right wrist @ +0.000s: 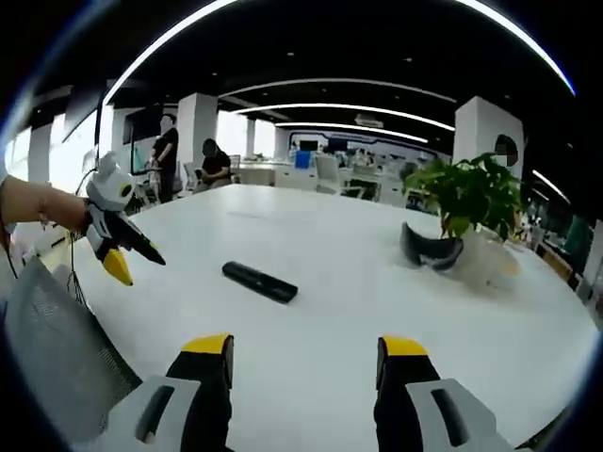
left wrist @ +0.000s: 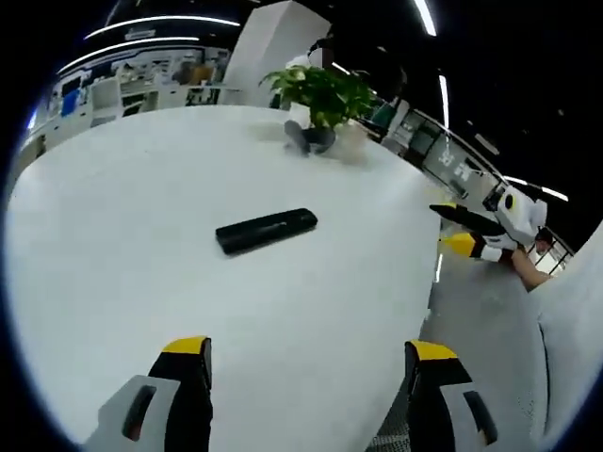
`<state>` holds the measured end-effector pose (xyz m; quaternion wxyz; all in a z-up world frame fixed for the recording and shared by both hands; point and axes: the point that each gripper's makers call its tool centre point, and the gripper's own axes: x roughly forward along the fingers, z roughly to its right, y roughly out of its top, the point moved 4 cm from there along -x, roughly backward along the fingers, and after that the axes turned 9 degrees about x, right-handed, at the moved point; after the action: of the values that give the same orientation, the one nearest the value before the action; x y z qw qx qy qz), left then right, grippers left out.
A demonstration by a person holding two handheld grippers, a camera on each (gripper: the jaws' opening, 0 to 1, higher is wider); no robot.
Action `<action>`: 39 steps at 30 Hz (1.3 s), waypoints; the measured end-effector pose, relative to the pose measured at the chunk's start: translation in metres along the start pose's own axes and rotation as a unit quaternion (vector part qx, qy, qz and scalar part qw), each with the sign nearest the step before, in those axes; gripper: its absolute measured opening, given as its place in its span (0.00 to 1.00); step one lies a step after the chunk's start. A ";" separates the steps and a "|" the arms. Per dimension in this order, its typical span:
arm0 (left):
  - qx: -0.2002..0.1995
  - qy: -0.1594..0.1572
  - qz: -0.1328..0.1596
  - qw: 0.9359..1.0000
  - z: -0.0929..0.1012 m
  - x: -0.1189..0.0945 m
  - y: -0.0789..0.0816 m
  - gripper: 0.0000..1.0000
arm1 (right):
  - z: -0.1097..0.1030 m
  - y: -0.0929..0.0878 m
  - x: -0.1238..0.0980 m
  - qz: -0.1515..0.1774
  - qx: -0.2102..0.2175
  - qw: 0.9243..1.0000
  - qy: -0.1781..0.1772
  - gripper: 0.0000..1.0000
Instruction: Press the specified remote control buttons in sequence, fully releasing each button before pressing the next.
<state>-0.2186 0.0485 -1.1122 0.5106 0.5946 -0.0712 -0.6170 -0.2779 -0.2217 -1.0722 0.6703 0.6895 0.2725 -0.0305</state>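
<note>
A black remote control (left wrist: 267,231) lies flat on the white round table (left wrist: 113,235), apart from both grippers. My left gripper (left wrist: 311,363) is open above the table's near edge, short of the remote. In the right gripper view the same remote (right wrist: 259,282) lies ahead of my right gripper (right wrist: 304,356), which is open with nothing between its jaws. The right gripper (left wrist: 471,231) also comes into the left gripper view from the right, beyond the table edge. The left gripper (right wrist: 127,250) comes into the right gripper view from the left, held by a hand.
A potted green plant (left wrist: 323,94) stands at the far side of the table, with a dark curved object (right wrist: 431,250) at its foot. A grey mesh chair back (right wrist: 57,348) is near the table edge. Two people (right wrist: 188,155) are in the background by a column.
</note>
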 end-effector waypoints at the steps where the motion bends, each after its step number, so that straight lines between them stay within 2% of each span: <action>1: 0.001 -0.003 0.000 1.000 -0.002 0.002 0.003 0.88 | 0.002 -0.001 0.000 -0.002 0.004 1.000 -0.003 0.63; 4: 0.008 -0.012 -0.011 1.000 -0.010 0.009 0.013 0.87 | 0.003 -0.003 0.000 -0.009 0.003 1.000 -0.007 0.62; 10: 0.067 -0.012 -0.051 0.996 -0.031 0.029 0.030 0.86 | 0.002 -0.007 0.001 -0.024 -0.003 1.000 -0.007 0.58; 11: 0.077 -0.013 -0.055 0.995 -0.032 0.032 0.032 0.86 | 0.004 -0.010 0.002 -0.034 -0.007 0.999 -0.010 0.57; 12: 0.090 -0.015 -0.069 0.993 -0.035 0.036 0.034 0.86 | 0.006 -0.018 0.002 -0.063 -0.016 0.998 -0.016 0.55; 14: 0.097 -0.019 -0.084 0.992 -0.038 0.043 0.037 0.86 | 0.008 -0.027 0.003 -0.095 -0.036 0.995 -0.021 0.55; 15: 0.099 -0.018 -0.088 0.991 -0.040 0.046 0.038 0.86 | 0.008 -0.029 0.004 -0.103 -0.042 0.994 -0.020 0.54; 17: 0.111 -0.021 -0.097 0.989 -0.043 0.050 0.041 0.86 | 0.006 -0.028 0.005 -0.100 -0.045 0.994 -0.018 0.53; 22: 0.173 -0.011 -0.134 0.976 -0.058 0.064 0.052 0.85 | 0.007 -0.027 0.003 -0.095 -0.033 0.995 -0.015 0.47; 23: 0.175 -0.013 -0.135 0.975 -0.058 0.066 0.054 0.84 | 0.008 -0.027 0.003 -0.096 -0.034 0.995 -0.016 0.47; 26: 0.154 -0.024 -0.114 0.981 -0.060 0.075 0.065 0.82 | 0.008 -0.028 0.003 -0.101 -0.036 0.994 -0.019 0.46; 28: 0.158 -0.026 -0.115 0.980 -0.062 0.081 0.069 0.82 | 0.009 -0.029 0.003 -0.101 -0.035 0.994 -0.020 0.45; 31: 0.198 -0.022 -0.143 0.969 -0.065 0.088 0.068 0.80 | 0.009 -0.029 0.003 -0.101 -0.032 0.994 -0.019 0.43; 33: 0.219 -0.033 -0.163 0.961 -0.067 0.093 0.065 0.79 | 0.009 -0.028 0.003 -0.100 -0.033 0.994 -0.020 0.42; 35: 0.217 -0.043 -0.158 0.962 -0.069 0.098 0.066 0.79 | 0.011 -0.026 0.002 -0.095 -0.028 0.995 -0.024 0.42; 37: 0.207 -0.046 -0.167 0.963 -0.074 0.102 0.065 0.76 | 0.012 -0.027 0.002 -0.093 -0.006 0.995 -0.021 0.43; 38: 0.210 -0.044 -0.173 0.961 -0.076 0.105 0.064 0.74 | 0.012 -0.028 0.003 -0.096 -0.008 0.995 -0.022 0.43; 39: 0.214 -0.036 -0.180 0.959 -0.077 0.102 0.063 0.69 | 0.011 -0.028 0.003 -0.098 -0.012 0.995 -0.022 0.42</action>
<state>-0.0984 -0.0139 -1.1573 0.2489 0.6703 -0.1115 -0.6901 -0.2839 -0.2329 -1.1002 0.6781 0.6507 0.3243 -0.1078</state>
